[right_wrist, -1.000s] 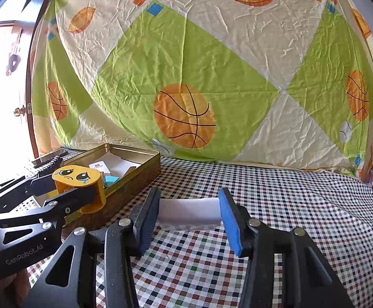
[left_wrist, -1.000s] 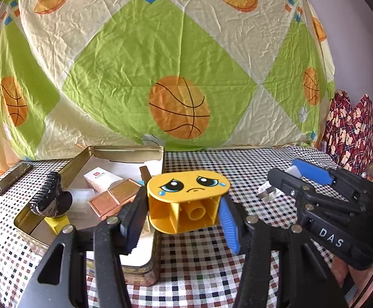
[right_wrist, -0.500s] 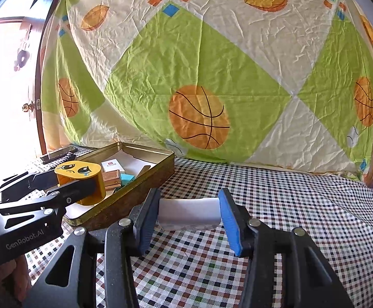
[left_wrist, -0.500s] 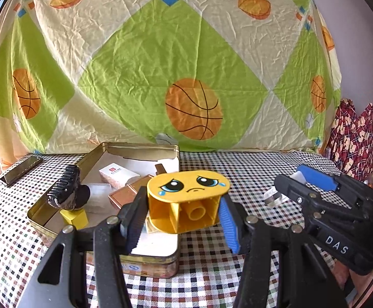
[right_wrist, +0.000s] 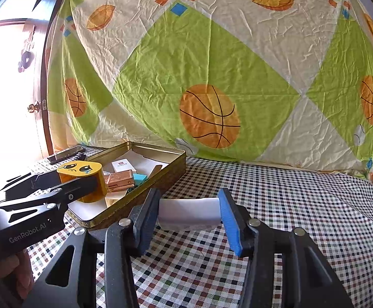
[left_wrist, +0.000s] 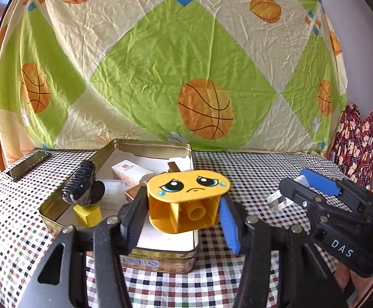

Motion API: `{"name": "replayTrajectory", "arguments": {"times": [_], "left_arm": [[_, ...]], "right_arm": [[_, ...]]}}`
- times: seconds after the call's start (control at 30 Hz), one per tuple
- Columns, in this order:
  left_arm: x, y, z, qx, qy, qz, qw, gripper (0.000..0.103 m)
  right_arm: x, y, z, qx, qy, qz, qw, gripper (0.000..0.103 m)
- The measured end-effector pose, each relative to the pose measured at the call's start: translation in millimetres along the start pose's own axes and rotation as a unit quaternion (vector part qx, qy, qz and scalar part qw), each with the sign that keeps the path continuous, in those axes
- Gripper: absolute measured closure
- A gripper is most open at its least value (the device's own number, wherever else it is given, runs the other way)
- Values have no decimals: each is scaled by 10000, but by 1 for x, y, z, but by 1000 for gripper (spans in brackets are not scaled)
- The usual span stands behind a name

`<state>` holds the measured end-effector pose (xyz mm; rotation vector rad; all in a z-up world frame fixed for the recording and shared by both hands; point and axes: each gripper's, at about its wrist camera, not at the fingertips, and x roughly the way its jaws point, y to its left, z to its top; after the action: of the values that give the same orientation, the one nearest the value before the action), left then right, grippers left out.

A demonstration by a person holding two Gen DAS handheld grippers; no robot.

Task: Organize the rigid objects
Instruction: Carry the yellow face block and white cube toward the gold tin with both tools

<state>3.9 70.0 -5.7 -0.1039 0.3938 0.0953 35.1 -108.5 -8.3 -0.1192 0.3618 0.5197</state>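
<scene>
At the far left of the left wrist view a dark phone [left_wrist: 28, 164] is seen lying flat on the checked tablecloth [left_wrist: 250, 169]. Next to it stands the open gold tin [left_wrist: 160, 145], and inside it a black hair claw [left_wrist: 82, 187] is propped over a small yellow block [left_wrist: 87, 214], with a white carton [left_wrist: 131, 172] further back. The left gripper [left_wrist: 184, 218] is closed about halfway, and the yellow crying-face block [left_wrist: 187, 200] is clamped between its black pad and its blue pad. The block is held with its face upward above the near right corner of the tin, clear of the tin floor. In the right wrist view the same block [right_wrist: 83, 177] is shown over the tin's [right_wrist: 160, 177] near end, beside copper-coloured bars [right_wrist: 118, 178] and a teal piece [right_wrist: 139, 178] lying inside. Further right, the right gripper [right_wrist: 189, 215] is closed to a similar width on a white box [right_wrist: 189, 213], which is pinched at both ends between the fingers. That box is carried above the tablecloth [right_wrist: 302, 205], just outside the tin's right wall. In the left wrist view the right gripper [left_wrist: 302, 187] is seen right of the tin, with white showing between its jaws
</scene>
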Motion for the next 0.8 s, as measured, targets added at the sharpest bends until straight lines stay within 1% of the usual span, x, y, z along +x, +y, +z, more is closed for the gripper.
{"name": "replayTrajectory", "arguments": {"times": [0.47,0.8], "left_arm": [[-2,18,0,-100,-2,71,9999,51],[-2,32,2,-127,46,52,9999,51]], "right_arm": [[5,16,1,-66,25,174,9998,53],[15,20,5,110,162,416,9989,53]]}}
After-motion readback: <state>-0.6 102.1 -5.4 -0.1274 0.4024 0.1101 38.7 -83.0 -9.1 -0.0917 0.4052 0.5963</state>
